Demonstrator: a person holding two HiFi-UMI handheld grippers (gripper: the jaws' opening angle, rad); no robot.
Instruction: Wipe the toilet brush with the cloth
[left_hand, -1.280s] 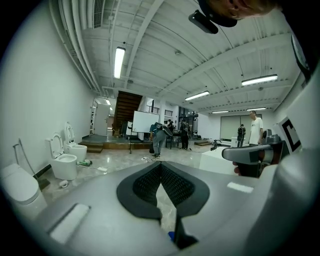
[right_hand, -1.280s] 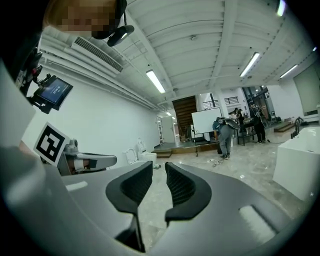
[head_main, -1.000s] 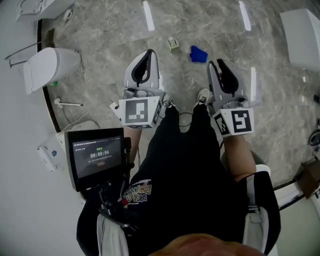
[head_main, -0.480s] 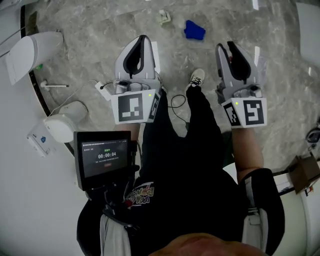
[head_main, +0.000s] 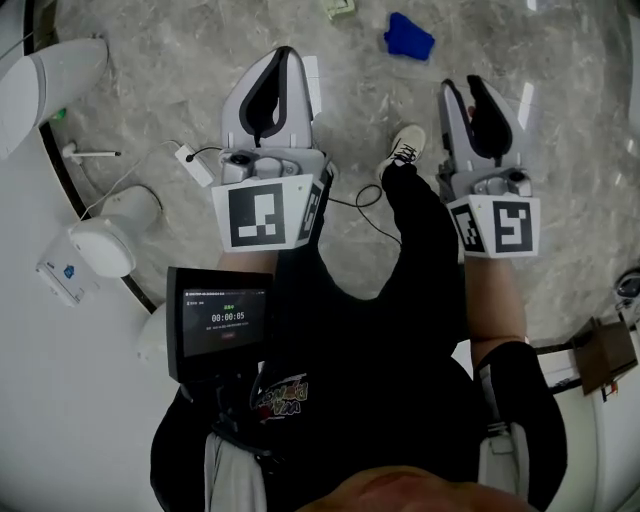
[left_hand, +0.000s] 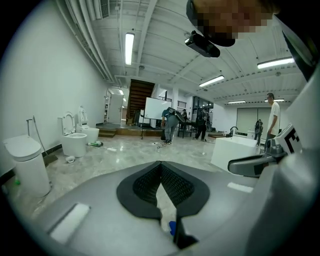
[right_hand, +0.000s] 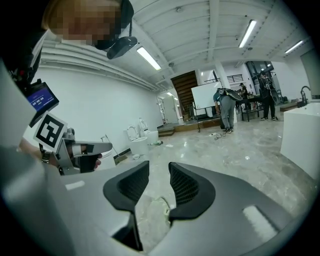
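Holding both grippers out at waist height suits carrying, and neither grips anything: left gripper (head_main: 283, 55) pinched together, right gripper (head_main: 462, 88) slightly parted. The blue cloth (head_main: 410, 36) lies ahead on the floor (head_main: 180, 60) (what looks like the toilet brush (head_main: 92, 153) lies left, by the wall (head_main: 30, 330)).

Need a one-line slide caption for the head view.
Left gripper shut, right gripper open, both empty; blue cloth lies on the floor ahead.

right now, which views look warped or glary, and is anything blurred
Left gripper view: fisheye, dark corners, ceiling light blown white, mosaic overlay at top. Right gripper view: same warp, same overlay. Head view: evenly lit, blue cloth sharp, edges curved.
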